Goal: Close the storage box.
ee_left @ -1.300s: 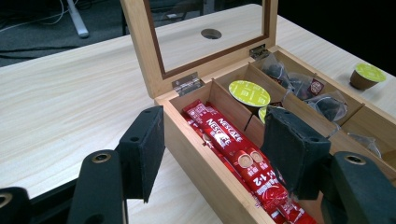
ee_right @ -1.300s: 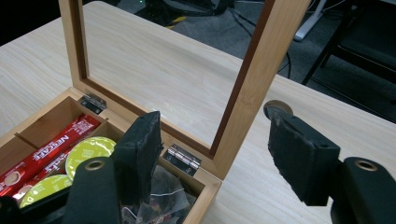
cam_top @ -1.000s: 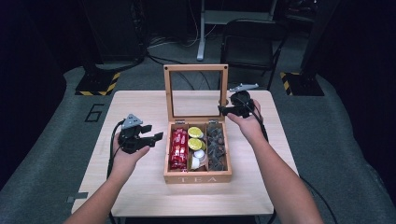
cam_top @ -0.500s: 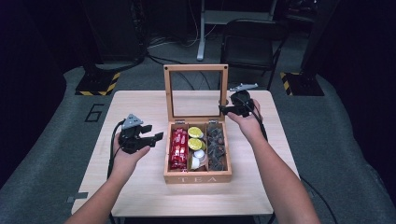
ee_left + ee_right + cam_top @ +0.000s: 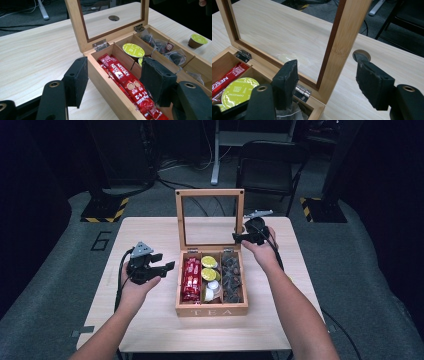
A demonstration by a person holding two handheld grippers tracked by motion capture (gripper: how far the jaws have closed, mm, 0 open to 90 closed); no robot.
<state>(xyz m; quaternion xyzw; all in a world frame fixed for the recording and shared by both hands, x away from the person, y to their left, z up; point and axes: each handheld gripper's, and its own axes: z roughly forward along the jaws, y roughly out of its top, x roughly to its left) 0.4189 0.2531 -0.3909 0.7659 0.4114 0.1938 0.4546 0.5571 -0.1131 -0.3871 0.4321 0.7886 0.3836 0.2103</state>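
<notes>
A wooden tea box [image 5: 211, 311] stands mid-table with its glass lid [image 5: 210, 193] raised upright. It holds red Nescafe sachets [image 5: 191, 279], green-topped capsules [image 5: 209, 262] and dark tea bags [image 5: 231, 277]. My left gripper [image 5: 164, 262] hovers at the box's left side. In the left gripper view it [image 5: 115, 82] is open, its jaws either side of the box's left wall [image 5: 110, 85] and the sachets [image 5: 125, 80], touching neither. My right gripper [image 5: 239, 238] is open at the lid's right edge, with the lid's frame post [image 5: 342, 50] between the jaws [image 5: 329, 83] and a gap on each side.
A loose green-topped capsule [image 5: 197, 40] sits on the table beyond the box's far side. A round hole [image 5: 361, 55] in the tabletop lies behind the lid. A chair [image 5: 265, 170] and desk legs stand past the table's far edge.
</notes>
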